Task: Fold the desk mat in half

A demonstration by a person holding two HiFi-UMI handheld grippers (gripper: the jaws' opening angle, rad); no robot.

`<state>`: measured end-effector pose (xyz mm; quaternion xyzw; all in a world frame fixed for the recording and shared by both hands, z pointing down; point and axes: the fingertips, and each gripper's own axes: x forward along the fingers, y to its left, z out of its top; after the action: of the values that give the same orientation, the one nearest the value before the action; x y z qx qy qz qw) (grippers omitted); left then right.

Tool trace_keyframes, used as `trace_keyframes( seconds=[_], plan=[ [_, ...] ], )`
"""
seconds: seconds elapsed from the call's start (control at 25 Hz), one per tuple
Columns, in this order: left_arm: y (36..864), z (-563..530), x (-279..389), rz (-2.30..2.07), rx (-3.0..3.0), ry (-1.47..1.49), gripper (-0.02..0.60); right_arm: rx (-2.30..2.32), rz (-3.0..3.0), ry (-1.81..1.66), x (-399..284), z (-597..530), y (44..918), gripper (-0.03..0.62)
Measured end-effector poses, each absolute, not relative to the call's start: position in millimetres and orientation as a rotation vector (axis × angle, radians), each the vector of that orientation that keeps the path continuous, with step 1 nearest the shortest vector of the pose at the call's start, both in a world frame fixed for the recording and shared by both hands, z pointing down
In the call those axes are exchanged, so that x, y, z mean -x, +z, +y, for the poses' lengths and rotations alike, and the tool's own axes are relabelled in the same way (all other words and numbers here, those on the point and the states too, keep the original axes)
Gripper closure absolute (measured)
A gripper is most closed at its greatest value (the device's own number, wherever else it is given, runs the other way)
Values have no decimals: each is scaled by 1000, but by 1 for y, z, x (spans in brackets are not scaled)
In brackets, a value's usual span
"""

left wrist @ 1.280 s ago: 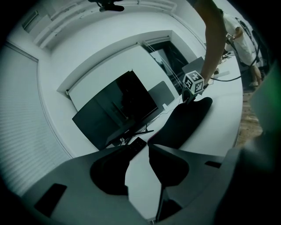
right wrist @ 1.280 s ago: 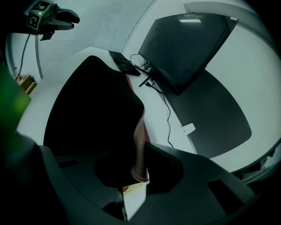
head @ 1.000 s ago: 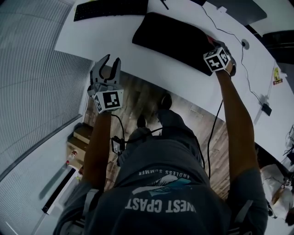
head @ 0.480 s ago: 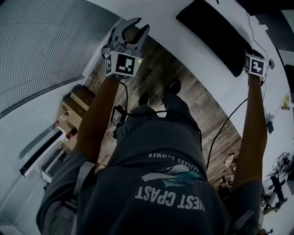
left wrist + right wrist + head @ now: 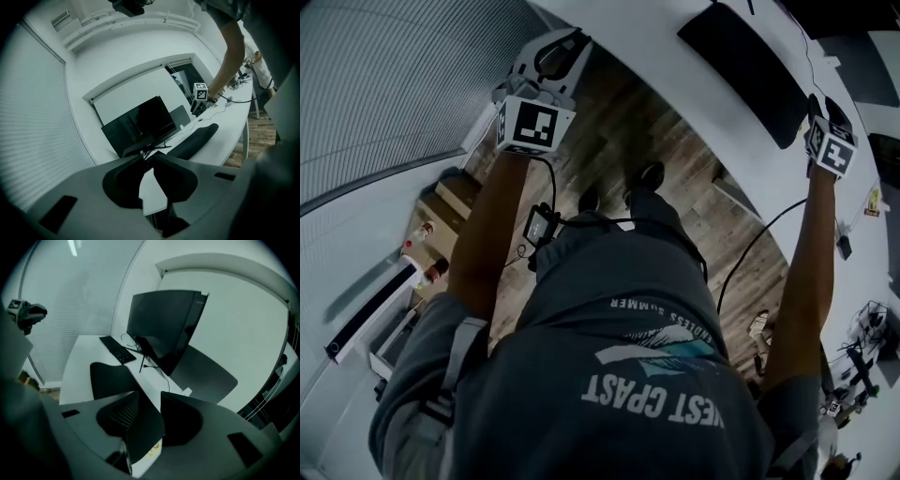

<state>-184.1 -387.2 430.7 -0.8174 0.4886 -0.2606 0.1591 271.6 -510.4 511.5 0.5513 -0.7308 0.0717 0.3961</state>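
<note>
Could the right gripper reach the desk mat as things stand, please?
Probably yes: the right gripper hovers beside the desk mat, nothing between; its empty jaws have just been closing but stand apart.

Quick clearance rundown, going by the head view. The white desk sweeps from 12 round to 3 o'clock, and the folded desk mat makes a low dark hump on it at 1. Further back the monitor (stand and all) and the keyboard wall off the rear. We've got open air over the wood floor mid-frame. Boxes crowd 9 o'clock, and the blinds close off 10.
</note>
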Motion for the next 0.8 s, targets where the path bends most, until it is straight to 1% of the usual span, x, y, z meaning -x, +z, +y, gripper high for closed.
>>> trace_keyframes(
  seconds=[0.2, 0.36, 0.56, 0.8],
  plan=[
    [419, -361, 210, 1378, 2366, -702, 520, -1366, -2117, 37, -189, -468, 430, 503],
    [414, -336, 226, 1333, 2441, -647, 529, -1350, -2255, -40, -132, -418, 375, 535],
    [403, -310, 248, 1299, 2542, -563, 529, -1345, -2370, -69, -77, -360, 330, 551],
    [391, -286, 278, 1298, 2580, -517, 531, -1307, -2439, -89, -35, -302, 295, 557]
  ],
)
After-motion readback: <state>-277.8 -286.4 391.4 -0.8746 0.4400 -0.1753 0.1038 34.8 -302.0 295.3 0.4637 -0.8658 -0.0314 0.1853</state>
